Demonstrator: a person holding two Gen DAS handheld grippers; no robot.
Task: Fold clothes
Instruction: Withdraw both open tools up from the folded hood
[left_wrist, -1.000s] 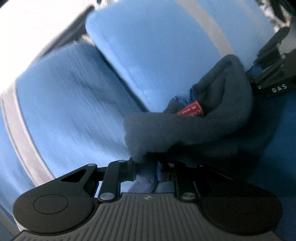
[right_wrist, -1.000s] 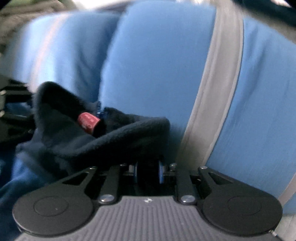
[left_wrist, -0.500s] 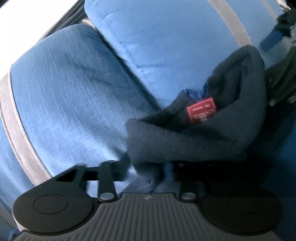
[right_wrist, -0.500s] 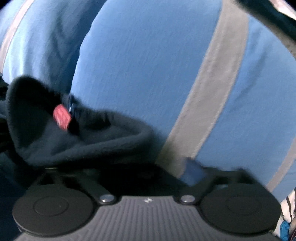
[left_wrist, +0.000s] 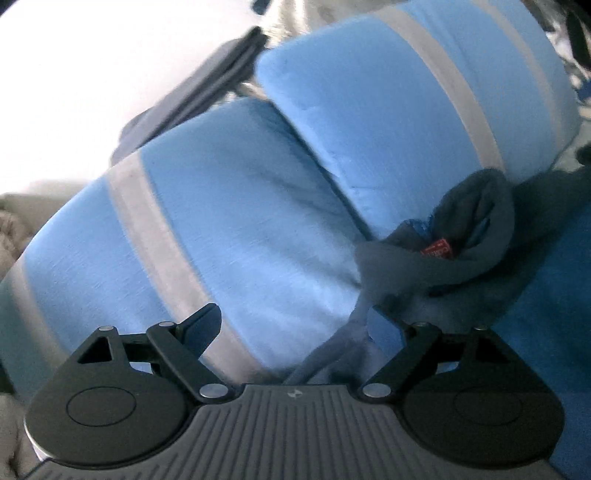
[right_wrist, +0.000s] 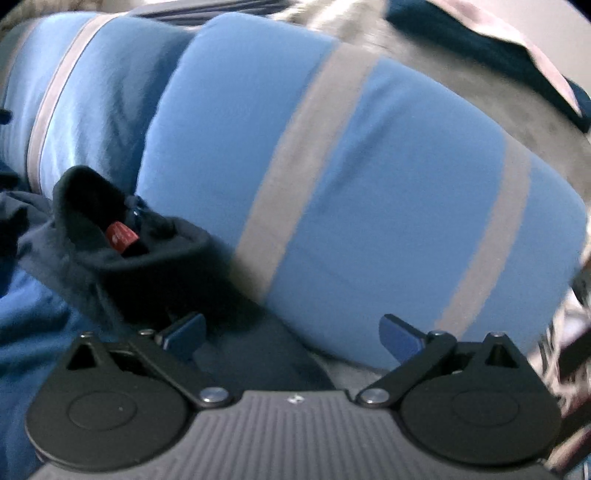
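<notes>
Red label (left_wrist: 437, 252) lettering blurred, unreadable.

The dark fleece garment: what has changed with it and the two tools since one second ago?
Both tools let go. The left tool and the right tool, each shut on the dark fleece garment before, now stand open and have drawn back from it. The garment has dropped and lies slack against the blue striped pillows. Its red label still shows at the collar, and the pillows kept their place.
</notes>
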